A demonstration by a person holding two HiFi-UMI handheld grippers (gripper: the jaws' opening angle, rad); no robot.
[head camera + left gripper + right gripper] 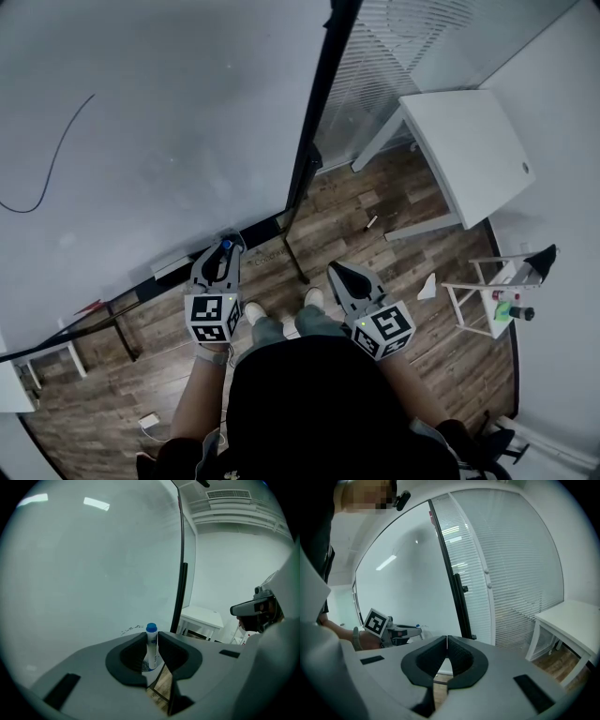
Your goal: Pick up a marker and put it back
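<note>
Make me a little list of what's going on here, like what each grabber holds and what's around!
left gripper: shut on the marker, blue cap poking out past the jaws
right gripper: jaws together, nothing between them
in front: whiteboard
off to the right: white table on the wooden floor
marker put back: not yet

marker (151, 648) between jaws of left hand-held gripper (151, 638) | whiteboard (141, 112) ahead | table (473, 155) right of whiteboard
</note>
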